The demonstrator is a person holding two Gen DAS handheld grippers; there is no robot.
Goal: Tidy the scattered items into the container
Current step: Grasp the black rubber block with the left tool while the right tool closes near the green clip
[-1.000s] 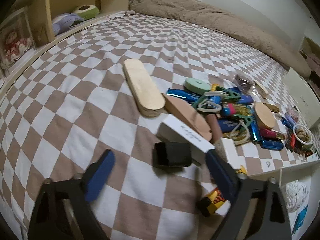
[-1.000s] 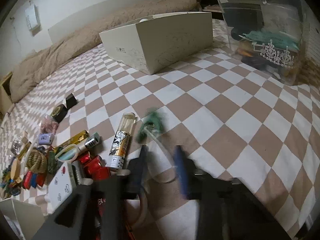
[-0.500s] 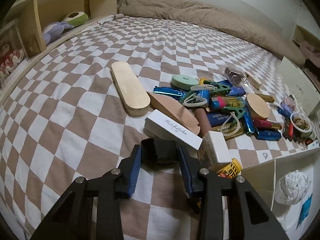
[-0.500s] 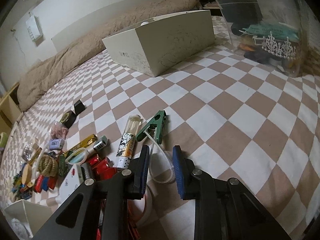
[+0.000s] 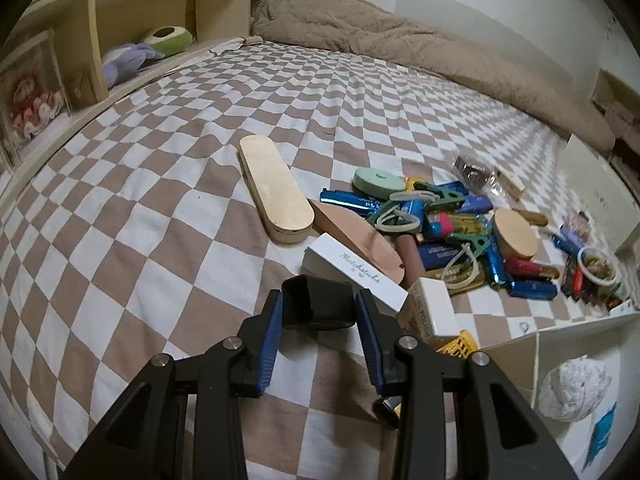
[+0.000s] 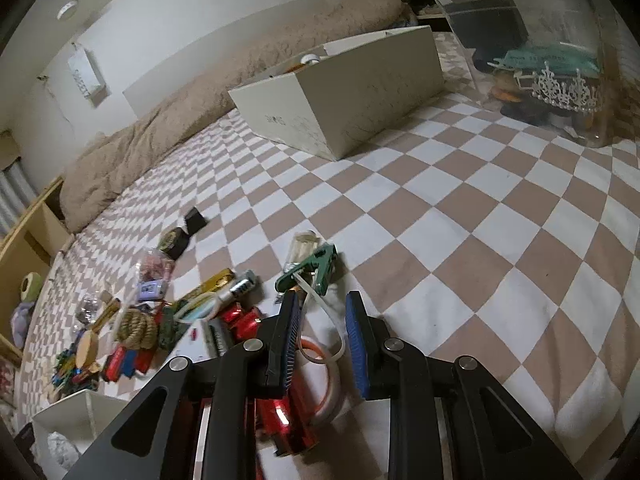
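Note:
My left gripper [image 5: 320,314] is shut on a small black box [image 5: 316,304], its blue pads pressing both sides, low on the checkered bedspread. Just beyond it lies a white matchstick box [image 5: 352,276]. A pile of scattered items [image 5: 460,232] spreads to the right. The white open container [image 5: 560,344] sits at the lower right and holds a white ball. My right gripper [image 6: 322,320] is shut with a narrow gap. The white loop of a green clip [image 6: 320,268] lies in that gap, unclamped. A tape roll [image 6: 326,380] lies under its fingers.
A wooden oval board [image 5: 276,196] lies left of the pile. A large cream box [image 6: 340,92] and a clear plastic bin [image 6: 540,40] stand further back on the bed. A shelf with plush toys [image 5: 132,56] runs along the left edge. A beige blanket [image 5: 400,52] covers the far side.
My left gripper's jaws closed from wide open onto the black box. The right gripper stayed shut while its view settled, and the green clip now shows sharp beyond its tips.

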